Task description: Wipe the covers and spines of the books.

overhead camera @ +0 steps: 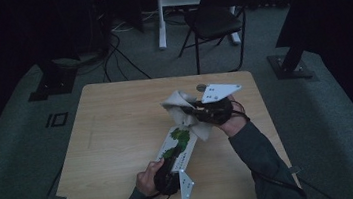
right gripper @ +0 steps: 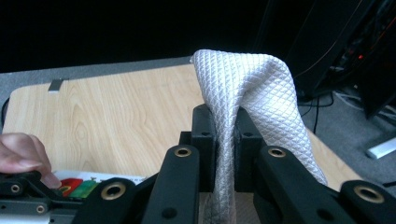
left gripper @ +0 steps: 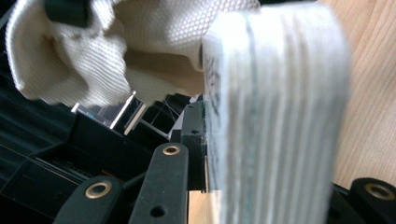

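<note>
Left tool (overhead camera: 171,156) is clamped shut near the person; right tool (overhead camera: 192,111) clamped farther out.

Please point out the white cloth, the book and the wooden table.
white cloth (right gripper: 261,88), right gripper view, its raised fold.
book (overhead camera: 177,142), high view, its cover.
wooden table (overhead camera: 113,132), high view, bare top.

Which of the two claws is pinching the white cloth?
The right claw, at the table's far side: the cloth is pinched between its jaws. The left claw grips the book instead.
</note>
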Demonstrator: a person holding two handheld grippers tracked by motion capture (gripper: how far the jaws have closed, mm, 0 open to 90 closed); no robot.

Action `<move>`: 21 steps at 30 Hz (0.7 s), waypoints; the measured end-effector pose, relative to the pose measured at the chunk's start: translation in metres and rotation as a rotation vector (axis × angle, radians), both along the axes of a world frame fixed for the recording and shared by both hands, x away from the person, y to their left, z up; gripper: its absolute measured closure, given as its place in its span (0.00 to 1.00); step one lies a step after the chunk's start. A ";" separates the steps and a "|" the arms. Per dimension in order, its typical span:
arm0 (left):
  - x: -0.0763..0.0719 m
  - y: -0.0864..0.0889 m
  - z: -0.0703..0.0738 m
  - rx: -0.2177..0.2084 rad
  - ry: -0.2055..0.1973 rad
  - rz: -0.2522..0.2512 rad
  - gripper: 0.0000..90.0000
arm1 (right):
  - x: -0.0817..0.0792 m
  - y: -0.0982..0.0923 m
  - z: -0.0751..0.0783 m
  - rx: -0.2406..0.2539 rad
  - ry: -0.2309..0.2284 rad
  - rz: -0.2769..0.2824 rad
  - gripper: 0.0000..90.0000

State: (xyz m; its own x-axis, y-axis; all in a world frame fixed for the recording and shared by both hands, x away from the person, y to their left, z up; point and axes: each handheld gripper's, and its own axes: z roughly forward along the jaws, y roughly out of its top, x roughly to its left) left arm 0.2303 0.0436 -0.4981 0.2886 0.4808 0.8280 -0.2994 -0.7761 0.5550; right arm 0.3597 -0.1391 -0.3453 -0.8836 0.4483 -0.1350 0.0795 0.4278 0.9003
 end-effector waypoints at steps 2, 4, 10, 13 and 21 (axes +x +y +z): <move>0.000 -0.001 -0.001 -0.001 -0.003 -0.002 0.86 | 0.001 0.001 -0.004 -0.010 0.010 0.002 0.92; 0.000 -0.001 -0.002 0.006 -0.006 -0.003 0.86 | 0.001 0.002 -0.008 -0.022 0.020 0.005 0.92; 0.000 0.000 -0.002 0.004 -0.006 0.003 0.86 | 0.002 0.004 -0.016 -0.043 0.045 0.006 0.92; 0.000 0.000 -0.002 0.010 -0.015 0.008 0.86 | 0.002 0.004 -0.021 -0.056 0.061 0.004 0.92; 0.001 0.000 -0.003 0.037 -0.030 0.017 0.85 | 0.002 0.008 -0.033 -0.103 0.098 0.004 0.92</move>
State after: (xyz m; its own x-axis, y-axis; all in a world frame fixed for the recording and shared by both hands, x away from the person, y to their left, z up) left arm 0.2310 0.0436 -0.5015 0.2553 0.4539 0.8537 -0.3027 -0.8011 0.5164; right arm 0.3615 -0.1314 -0.3779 -0.8965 0.4331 -0.0927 0.1635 0.5181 0.8396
